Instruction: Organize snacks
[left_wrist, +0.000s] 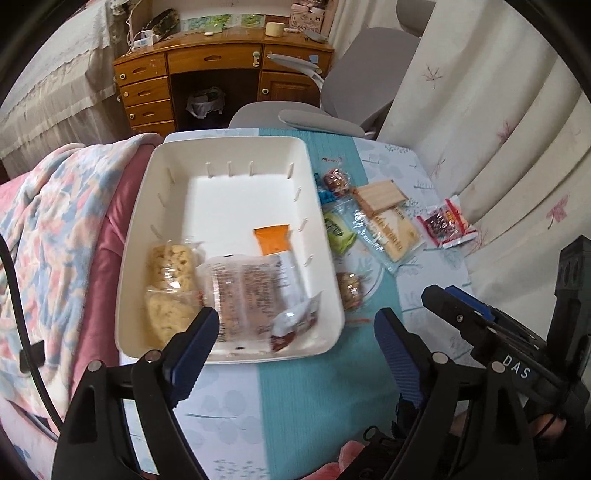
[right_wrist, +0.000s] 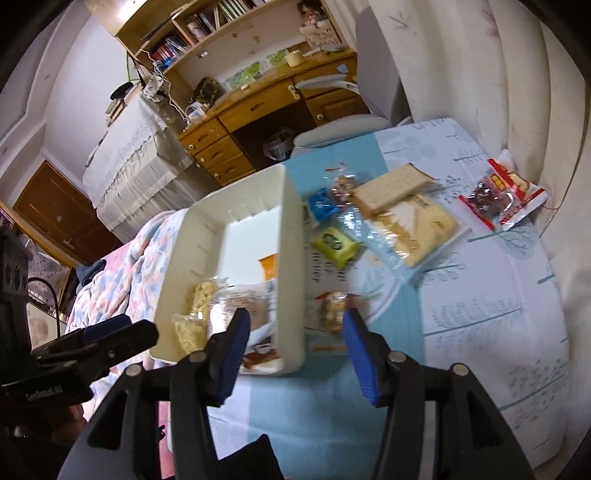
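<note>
A white bin (left_wrist: 147, 206) (right_wrist: 291, 229) sits on the table's left part. It holds two pale rice-cake packs (left_wrist: 171, 273), a clear pack of brown bars (left_wrist: 247, 291), an orange-topped bar (left_wrist: 273, 240) and a small red-brown pack (left_wrist: 295, 325). Right of the bin lie loose snacks: a small nut pack (left_wrist: 349, 290) (right_wrist: 334, 308), a green pack (left_wrist: 338, 230) (right_wrist: 338, 245), crackers (left_wrist: 388, 221) (right_wrist: 406, 206), a red pack (left_wrist: 445, 223) (right_wrist: 498, 199). My left gripper (left_wrist: 291, 350) is open and empty before the bin. My right gripper (right_wrist: 295, 343) is open, just short of the nut pack.
The table (left_wrist: 310, 406) has a blue-and-white patterned cloth. A pink and blue blanket (left_wrist: 55, 229) lies left of the bin. White curtains (left_wrist: 498, 110) hang on the right. A grey chair (left_wrist: 354, 92) and a wooden desk (left_wrist: 218, 62) stand beyond the table.
</note>
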